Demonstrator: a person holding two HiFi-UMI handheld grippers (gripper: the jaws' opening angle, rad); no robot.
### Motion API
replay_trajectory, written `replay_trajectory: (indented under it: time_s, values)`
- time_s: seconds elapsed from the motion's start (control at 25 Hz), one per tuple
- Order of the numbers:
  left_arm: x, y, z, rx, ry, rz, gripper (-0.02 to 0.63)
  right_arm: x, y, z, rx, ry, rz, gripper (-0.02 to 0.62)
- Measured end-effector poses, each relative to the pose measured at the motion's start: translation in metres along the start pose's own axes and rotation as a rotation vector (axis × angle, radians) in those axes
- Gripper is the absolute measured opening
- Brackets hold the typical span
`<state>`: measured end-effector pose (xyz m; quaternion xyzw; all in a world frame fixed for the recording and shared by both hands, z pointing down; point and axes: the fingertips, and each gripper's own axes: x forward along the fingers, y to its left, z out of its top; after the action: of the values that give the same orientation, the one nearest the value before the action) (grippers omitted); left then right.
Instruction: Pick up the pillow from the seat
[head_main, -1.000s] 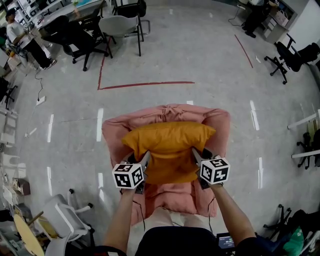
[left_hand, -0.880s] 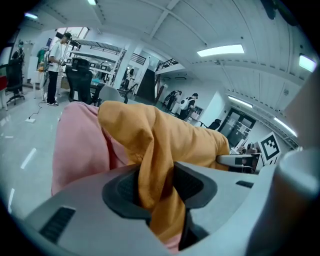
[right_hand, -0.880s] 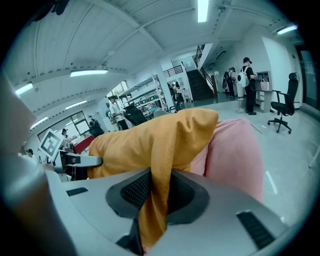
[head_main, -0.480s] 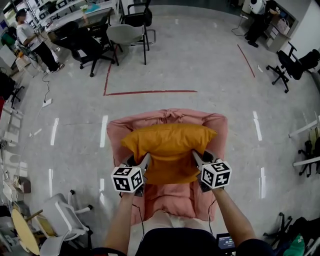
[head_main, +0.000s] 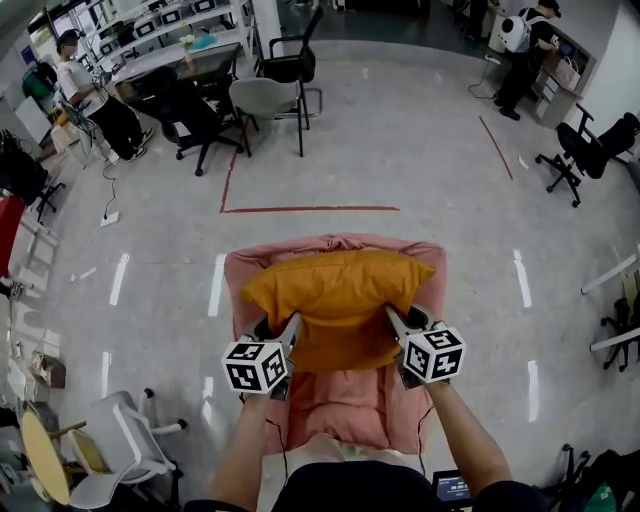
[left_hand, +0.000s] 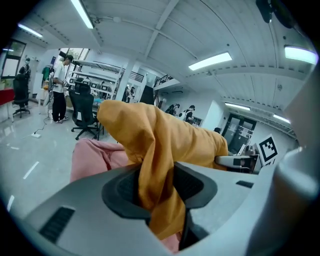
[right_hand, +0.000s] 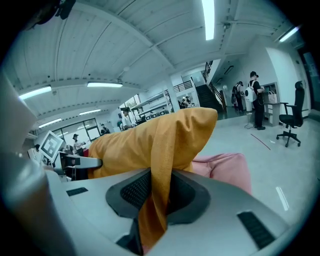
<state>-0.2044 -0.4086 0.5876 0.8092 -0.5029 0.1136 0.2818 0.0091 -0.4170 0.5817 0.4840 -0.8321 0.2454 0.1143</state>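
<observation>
An orange pillow (head_main: 335, 300) hangs stretched between my two grippers above the pink armchair (head_main: 340, 400). My left gripper (head_main: 285, 335) is shut on the pillow's left edge; in the left gripper view the orange fabric (left_hand: 155, 185) is bunched between the dark pads. My right gripper (head_main: 395, 328) is shut on the right edge, and the right gripper view shows a fold of the pillow (right_hand: 157, 185) pinched between its pads. The pink armchair (left_hand: 92, 155) shows behind the pillow, and its arm (right_hand: 225, 167) appears at the right of the right gripper view.
Black and grey office chairs (head_main: 265, 100) and desks stand at the far left. Red tape (head_main: 310, 209) marks the floor beyond the armchair. A white chair (head_main: 120, 440) sits at lower left, black chairs (head_main: 590, 150) at right. People stand at the far left (head_main: 90, 90) and far right (head_main: 525, 45).
The head view has tilted up, so the armchair and pillow sit lower in the frame and more of the room shows. Both grippers keep their hold on the pillow.
</observation>
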Motion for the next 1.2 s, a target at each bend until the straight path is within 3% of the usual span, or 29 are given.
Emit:
replay_trajectory:
  time_s: [1.2]
  values:
    - [-0.095, -0.085, 0.011, 0.001, -0.177, 0.132, 0.169, -0.09, 0.025, 0.039, -0.099, -0.108, 0.16, 0.097]
